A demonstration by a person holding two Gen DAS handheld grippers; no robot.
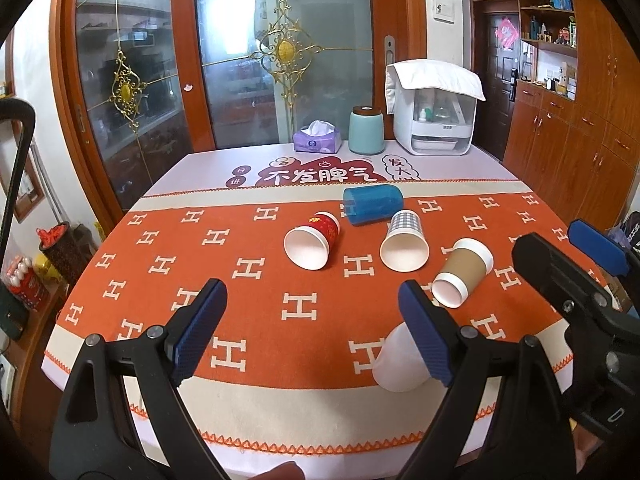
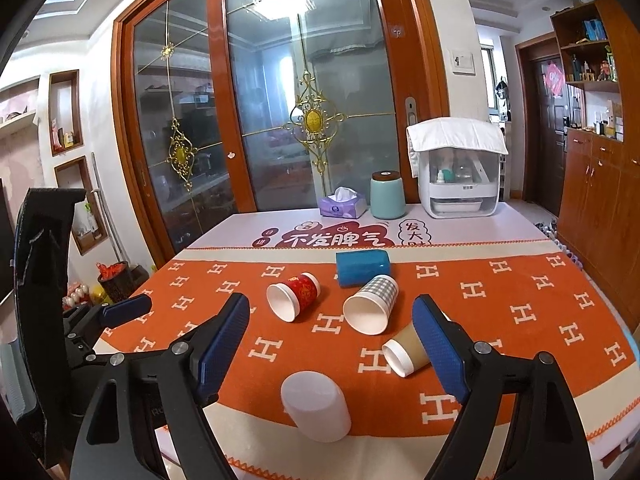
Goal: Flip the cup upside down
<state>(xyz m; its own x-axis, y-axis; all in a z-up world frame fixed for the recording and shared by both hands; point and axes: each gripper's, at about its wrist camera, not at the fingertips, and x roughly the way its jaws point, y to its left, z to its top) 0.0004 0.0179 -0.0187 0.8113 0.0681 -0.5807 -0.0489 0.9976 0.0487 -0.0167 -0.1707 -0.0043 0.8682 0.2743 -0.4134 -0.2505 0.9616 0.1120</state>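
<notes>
Several cups lie on their sides on the orange table runner (image 1: 256, 304): a red paper cup (image 1: 313, 240) (image 2: 294, 295), a grey checked cup (image 1: 404, 241) (image 2: 371, 303), a brown sleeved cup (image 1: 462, 272) (image 2: 406, 352), a blue plastic cup (image 1: 373, 203) (image 2: 362, 267) and a translucent white cup (image 1: 396, 364) (image 2: 316, 406) nearest the front edge. My left gripper (image 1: 316, 334) is open and empty above the front of the table, the white cup partly behind its right finger. My right gripper (image 2: 340, 354) is open and empty above the white cup; it also shows at the right of the left wrist view (image 1: 560, 256).
At the table's far end stand a purple tissue box (image 1: 317, 140), a teal canister (image 1: 366, 130) and a white appliance under a cloth (image 1: 434, 114). Glass sliding doors (image 1: 280, 52) rise behind. Wooden cabinets (image 1: 576, 128) line the right.
</notes>
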